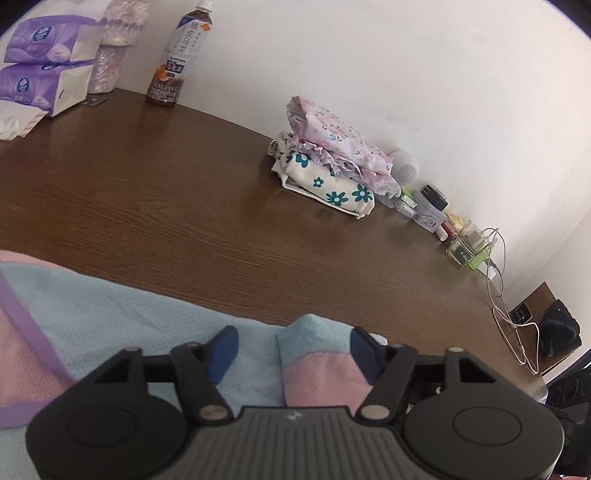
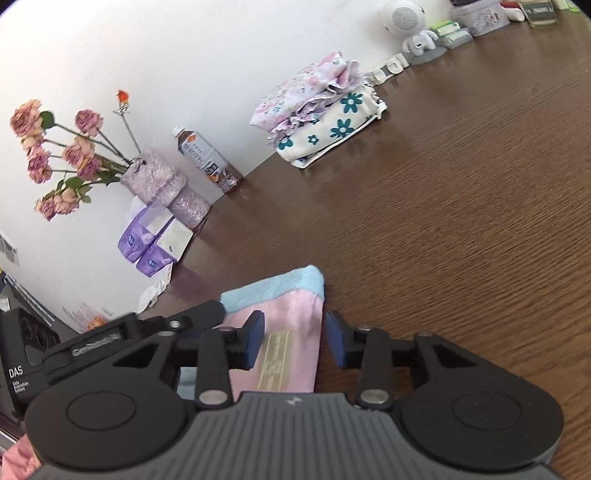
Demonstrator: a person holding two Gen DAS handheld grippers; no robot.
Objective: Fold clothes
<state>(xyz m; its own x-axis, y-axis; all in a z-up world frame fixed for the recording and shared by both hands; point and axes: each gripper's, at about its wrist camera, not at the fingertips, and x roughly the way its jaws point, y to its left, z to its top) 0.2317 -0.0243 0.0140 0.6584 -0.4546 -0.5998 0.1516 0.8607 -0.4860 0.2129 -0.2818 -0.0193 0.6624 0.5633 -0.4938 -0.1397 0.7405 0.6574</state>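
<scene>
A pink and light-blue mesh garment (image 1: 110,325) is seen spread on the near part of the brown wooden table (image 1: 184,206), with a purple band running across its left portion.

Left gripper (image 1: 293,349): jaws wide apart. A raised fold of the garment, blue at the top and pink below, stands between the blue pads (image 1: 223,350). The fold lies against the right-hand pad; a gap is left at the other pad. No clamping is evident.

Right gripper (image 2: 295,339): jaws also parted. A folded corner of the same garment (image 2: 291,295), pink with a light-blue edge, lies between the fingers (image 2: 255,339) and reaches past them onto the table. A pale gold label is seen on the pink cloth. Gaps are visible at both pads, so the cloth is not gripped. The black body of the other gripper is noted at the left of this view.

Well apart, near the white wall, a stack of folded clothes (image 1: 332,162) is recorded: a white piece with teal flowers at the bottom, pink floral pieces on top.

Along the wall: a tea bottle (image 1: 181,55), purple tissue packs (image 1: 37,74), a vase of dried roses (image 2: 155,177), a small white speaker figure (image 2: 406,22), and small jars and boxes (image 1: 443,218) beside a white cable (image 1: 498,280).
</scene>
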